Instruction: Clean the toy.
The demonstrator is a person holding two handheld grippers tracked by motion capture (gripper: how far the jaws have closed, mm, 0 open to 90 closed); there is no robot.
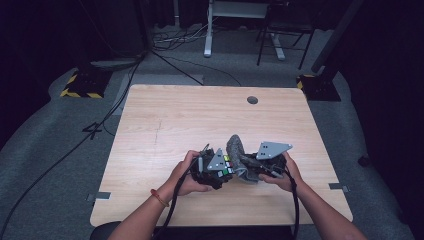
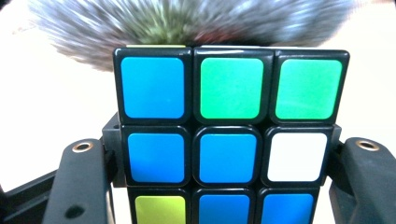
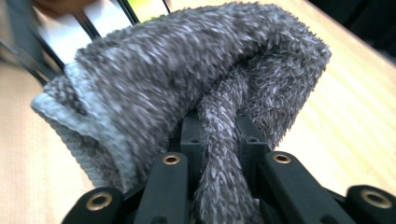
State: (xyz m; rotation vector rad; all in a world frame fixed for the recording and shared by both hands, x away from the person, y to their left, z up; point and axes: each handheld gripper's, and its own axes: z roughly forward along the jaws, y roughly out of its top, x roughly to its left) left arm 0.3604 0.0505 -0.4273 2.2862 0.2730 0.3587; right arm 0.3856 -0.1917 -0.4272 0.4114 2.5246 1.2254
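Over the tabletop [image 1: 165,115], the left gripper [image 1: 216,169] pinches a puzzle cube [image 2: 229,135] against the grey fuzzy cloth [image 3: 187,88] clamped in the right gripper [image 1: 265,162].

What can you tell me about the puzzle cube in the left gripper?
The puzzle cube is a black-framed plastic three-by-three, scrambled: the face toward the camera shows mostly blue squares, two green at the top, one white and one yellow-green. The left gripper is clamped on its sides, holding it low over the wooden table. A fuzzy grey cloth, held by the right gripper, lies right behind it.
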